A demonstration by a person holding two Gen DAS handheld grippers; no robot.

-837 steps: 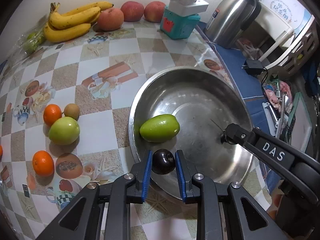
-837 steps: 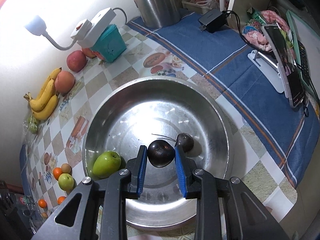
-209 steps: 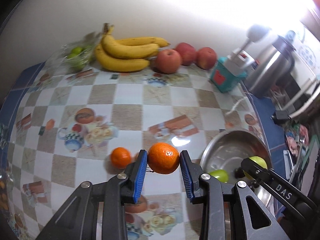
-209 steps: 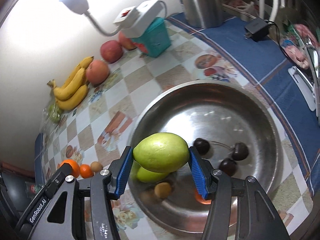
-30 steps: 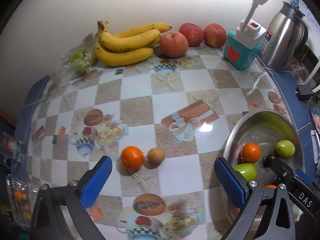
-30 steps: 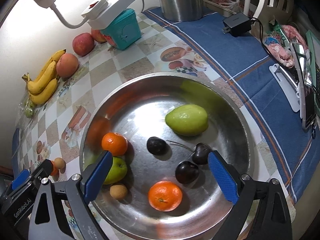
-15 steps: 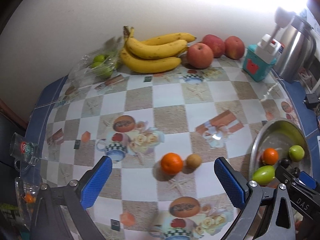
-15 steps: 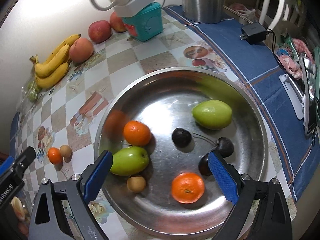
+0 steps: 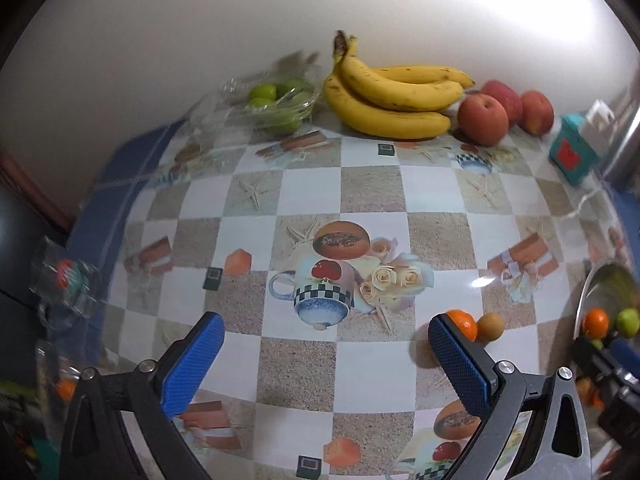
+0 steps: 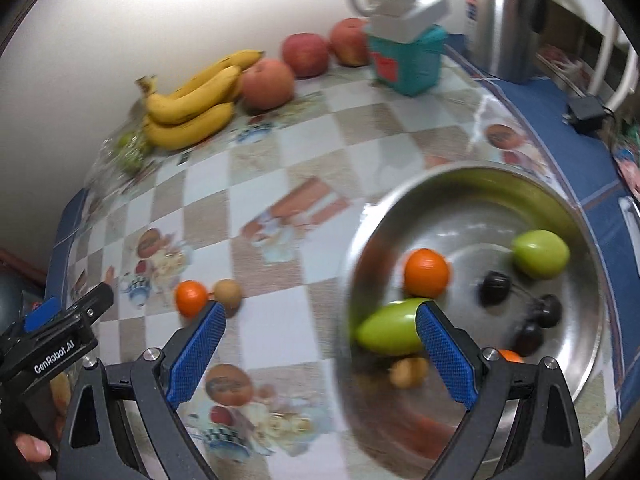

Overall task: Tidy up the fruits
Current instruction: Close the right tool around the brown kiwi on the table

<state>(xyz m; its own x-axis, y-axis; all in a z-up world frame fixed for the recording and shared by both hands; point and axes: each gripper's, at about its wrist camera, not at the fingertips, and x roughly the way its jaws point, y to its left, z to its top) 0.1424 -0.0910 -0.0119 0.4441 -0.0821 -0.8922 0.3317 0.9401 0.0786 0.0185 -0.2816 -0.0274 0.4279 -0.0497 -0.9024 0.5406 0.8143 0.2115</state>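
Observation:
A steel bowl point(image 10: 576, 216) holds two green fruits point(image 10: 541, 253), an orange point(image 10: 426, 273), several dark plums point(image 10: 494, 283) and a small brown fruit point(image 10: 408, 372). On the checked tablecloth, left of the bowl, lie a small orange point(image 9: 463, 323) and a brown fruit point(image 9: 491, 326) side by side. My left gripper point(image 9: 325, 362) hangs open and empty above the cloth, the orange just behind its right finger. My right gripper point(image 10: 323, 354) is open and empty over the bowl's left rim. The bowl point(image 9: 592, 280) shows at the right edge of the left wrist view.
Along the back wall sit bananas point(image 9: 394, 102), three red apples point(image 9: 483, 119), a bag of green fruit point(image 9: 276, 106) and a teal box with a power strip point(image 10: 406, 46). A steel kettle point(image 10: 508, 16) stands back right. Blue cloth covers the right side.
Both grippers have swung to the left, still open. The bowl has slid toward the right edge in each view, and the loose orange and brown fruit now sit nearer the left gripper's right finger.

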